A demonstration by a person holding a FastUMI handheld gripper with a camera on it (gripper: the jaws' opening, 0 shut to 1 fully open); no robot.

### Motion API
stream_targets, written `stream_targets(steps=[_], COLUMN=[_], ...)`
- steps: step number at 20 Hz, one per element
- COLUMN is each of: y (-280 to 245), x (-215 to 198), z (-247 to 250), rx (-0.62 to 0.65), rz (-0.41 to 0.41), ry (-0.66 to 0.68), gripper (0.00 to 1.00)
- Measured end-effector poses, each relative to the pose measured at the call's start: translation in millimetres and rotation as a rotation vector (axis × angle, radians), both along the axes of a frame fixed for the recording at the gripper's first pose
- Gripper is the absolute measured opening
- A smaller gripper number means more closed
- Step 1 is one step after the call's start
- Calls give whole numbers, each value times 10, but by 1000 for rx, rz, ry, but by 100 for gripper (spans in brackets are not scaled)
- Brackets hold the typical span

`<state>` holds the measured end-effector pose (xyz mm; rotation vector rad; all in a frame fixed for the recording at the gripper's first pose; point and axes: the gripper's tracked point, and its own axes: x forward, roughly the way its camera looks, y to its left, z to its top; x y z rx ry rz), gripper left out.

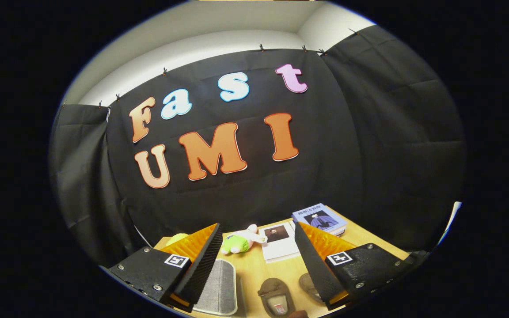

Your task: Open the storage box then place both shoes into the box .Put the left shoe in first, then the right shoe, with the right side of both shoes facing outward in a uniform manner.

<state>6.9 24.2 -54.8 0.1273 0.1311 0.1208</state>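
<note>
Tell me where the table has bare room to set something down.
The open gripper hangs above bare wood between the grey box, the brown shoes and the booklet. The table's corner beside the book stack also looks free. Around the plush toy it's crowded.

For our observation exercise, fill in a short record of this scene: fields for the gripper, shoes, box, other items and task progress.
gripper: gripper open, fingers apart above the table, holding nothing
shoes: two brown shoes side by side between the fingers
box: grey storage box by the left finger, lid state unclear
other items: plush toy, books, booklet beyond the fingers
progress: shoes not yet in box
</note>
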Motion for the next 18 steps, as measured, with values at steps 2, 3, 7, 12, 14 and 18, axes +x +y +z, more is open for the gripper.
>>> stream_targets(steps=[2,3,7,12,14,18], y=[65,91,133,187,282,418], x=[25,43,127,161,109,3], z=[-140,-208,-559,-1049,-1219,-1591], rx=[51,81,218,313,334,462], rz=[31,47,83,124,175,247], ry=[35,55,146,250,291,413], gripper=[98,98,98,98,98,98])
